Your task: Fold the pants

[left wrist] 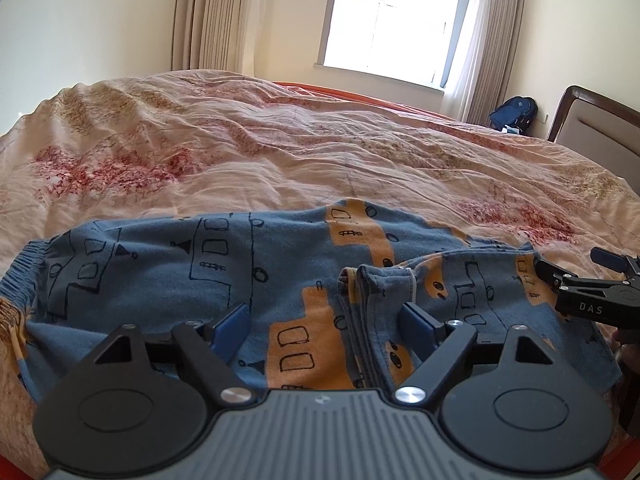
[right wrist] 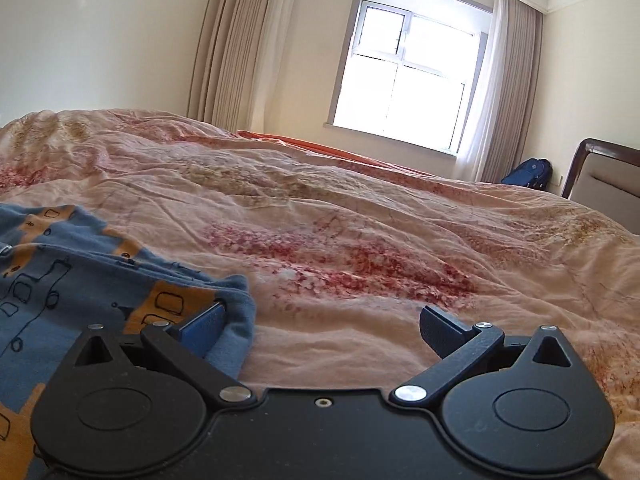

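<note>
Blue pants [left wrist: 248,272] with orange patches and black line drawings lie across the near part of the bed. Their elastic waistband [left wrist: 20,268] is at the left, and the leg cuffs [left wrist: 360,280] are folded back over the middle. My left gripper [left wrist: 326,322] hovers open just above the cloth, its right finger beside the cuffs, holding nothing. My right gripper [left wrist: 572,266] shows at the pants' right edge. In the right wrist view the right gripper [right wrist: 322,328] is open, and the pants' [right wrist: 60,280] edge curls around its left finger [right wrist: 204,330].
A wrinkled pink quilt [left wrist: 280,152] with red patches covers the bed, over an orange sheet [right wrist: 304,144]. Beyond it are a bright window [right wrist: 404,76] and beige curtains [right wrist: 236,40]. A blue backpack [left wrist: 514,114] sits on the floor by a padded headboard [left wrist: 596,128] at the right.
</note>
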Action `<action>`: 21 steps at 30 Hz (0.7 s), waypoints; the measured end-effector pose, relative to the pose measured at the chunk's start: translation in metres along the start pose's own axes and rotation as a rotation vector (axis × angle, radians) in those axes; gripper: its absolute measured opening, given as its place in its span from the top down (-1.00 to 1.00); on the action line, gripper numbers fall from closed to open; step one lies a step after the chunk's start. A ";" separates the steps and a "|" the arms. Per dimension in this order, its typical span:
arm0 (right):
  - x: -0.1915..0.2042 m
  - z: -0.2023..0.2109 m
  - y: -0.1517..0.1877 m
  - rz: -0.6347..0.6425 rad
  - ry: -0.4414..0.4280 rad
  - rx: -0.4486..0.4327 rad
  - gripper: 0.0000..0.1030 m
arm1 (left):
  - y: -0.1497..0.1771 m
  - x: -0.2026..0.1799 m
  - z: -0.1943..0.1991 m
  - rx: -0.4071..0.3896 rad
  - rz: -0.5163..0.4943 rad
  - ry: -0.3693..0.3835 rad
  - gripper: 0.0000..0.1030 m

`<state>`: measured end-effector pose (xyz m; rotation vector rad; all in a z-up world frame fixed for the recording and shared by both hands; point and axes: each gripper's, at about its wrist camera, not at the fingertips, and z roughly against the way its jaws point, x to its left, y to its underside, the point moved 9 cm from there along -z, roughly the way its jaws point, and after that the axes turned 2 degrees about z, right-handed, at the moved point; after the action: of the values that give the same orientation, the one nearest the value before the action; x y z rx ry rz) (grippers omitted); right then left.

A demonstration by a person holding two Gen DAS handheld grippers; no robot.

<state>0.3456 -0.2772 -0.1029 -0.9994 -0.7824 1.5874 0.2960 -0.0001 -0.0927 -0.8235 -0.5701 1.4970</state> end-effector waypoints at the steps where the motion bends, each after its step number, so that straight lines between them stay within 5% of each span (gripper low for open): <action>1: -0.001 0.004 0.002 0.005 0.012 0.000 -0.99 | 0.000 0.000 0.001 -0.001 0.000 -0.002 -0.67; 15: 0.009 0.102 0.066 0.007 0.044 -0.001 -0.99 | 0.030 0.009 0.032 -0.018 -0.029 -0.037 -0.78; 21: 0.021 0.114 0.052 0.027 0.036 -0.015 -0.99 | 0.036 0.010 0.041 -0.019 -0.053 -0.053 -0.92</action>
<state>0.2186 -0.2681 -0.1025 -1.0502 -0.7607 1.5841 0.2419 0.0108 -0.0968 -0.7789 -0.6422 1.4703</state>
